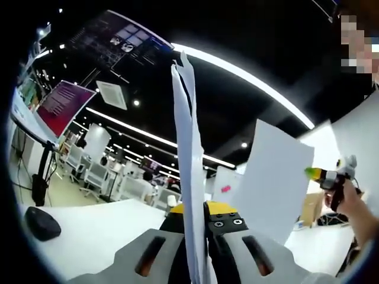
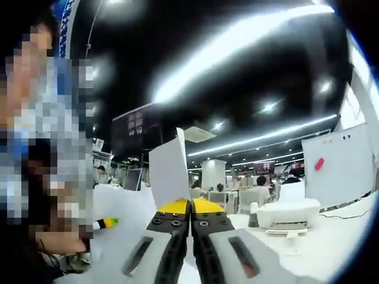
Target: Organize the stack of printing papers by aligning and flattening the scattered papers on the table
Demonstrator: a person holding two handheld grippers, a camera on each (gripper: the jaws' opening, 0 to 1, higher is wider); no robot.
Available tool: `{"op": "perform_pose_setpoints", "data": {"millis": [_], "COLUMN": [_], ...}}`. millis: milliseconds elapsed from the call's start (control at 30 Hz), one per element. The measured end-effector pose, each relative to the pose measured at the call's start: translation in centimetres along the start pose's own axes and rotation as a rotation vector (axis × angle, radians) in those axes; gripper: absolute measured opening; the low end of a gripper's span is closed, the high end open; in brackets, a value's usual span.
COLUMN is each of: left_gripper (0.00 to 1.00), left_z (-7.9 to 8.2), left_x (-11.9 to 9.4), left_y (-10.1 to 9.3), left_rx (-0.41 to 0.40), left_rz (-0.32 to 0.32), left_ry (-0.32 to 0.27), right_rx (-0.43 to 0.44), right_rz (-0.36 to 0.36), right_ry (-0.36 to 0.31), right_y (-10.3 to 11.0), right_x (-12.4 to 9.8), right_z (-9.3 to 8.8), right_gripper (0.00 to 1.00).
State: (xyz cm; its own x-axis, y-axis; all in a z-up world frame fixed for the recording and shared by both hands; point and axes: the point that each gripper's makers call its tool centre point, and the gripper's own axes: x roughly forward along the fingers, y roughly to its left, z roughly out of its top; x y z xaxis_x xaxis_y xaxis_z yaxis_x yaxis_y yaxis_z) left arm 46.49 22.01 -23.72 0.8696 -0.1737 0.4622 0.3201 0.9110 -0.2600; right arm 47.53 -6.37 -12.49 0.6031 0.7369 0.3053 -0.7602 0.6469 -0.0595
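While both grippers are raised off the white table, the papers are held in the air rather than lying on it. In the left gripper view, the left gripper has its jaws pinching a thin bundle of papers seen edge-on; the sheets rise upright from between the yellow tips, and their top edges are uneven, one corner standing above the rest. To the right in the same view, a single sheet hangs face-on, and beyond it the right gripper shows in a person's hand. In the right gripper view, the yellow tips of the right gripper are pressed together; whether a sheet is caught between them cannot be told. A white sheet stands just behind and left of those tips. A dark mouse lies on the table at the left, and a printer stands on the table further off.

Judgement: the step in hand is gathering and squaring the sheets; alignment is not yet done. The next move calls for bringing the loose sheet flush against the bundle, then knocking the edges level on the table and laying the stack flat. The grip must stay firm enough that no sheet slides out.
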Motion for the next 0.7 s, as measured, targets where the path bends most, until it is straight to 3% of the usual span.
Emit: {"op": "perform_pose_setpoints", "data": {"millis": [333,700], "left_gripper": [0.06,0.06], "left_z": [0.0,0.0], "left_x": [0.0,0.0], "left_y": [0.1,-0.1], "left_rx": [0.004,0.006], "left_rz": [0.000,-0.005], "left_ry": [0.000,0.002], "right_rx": [-0.023,0.076], "right_rz": [0.039,0.202], "right_ry": [0.069,0.123], "right_y": [1.3,3.8], "right_x": [-1.6,-2.1], "right_z": [2.0,2.4], "right_gripper": [0.00,0.00]}}
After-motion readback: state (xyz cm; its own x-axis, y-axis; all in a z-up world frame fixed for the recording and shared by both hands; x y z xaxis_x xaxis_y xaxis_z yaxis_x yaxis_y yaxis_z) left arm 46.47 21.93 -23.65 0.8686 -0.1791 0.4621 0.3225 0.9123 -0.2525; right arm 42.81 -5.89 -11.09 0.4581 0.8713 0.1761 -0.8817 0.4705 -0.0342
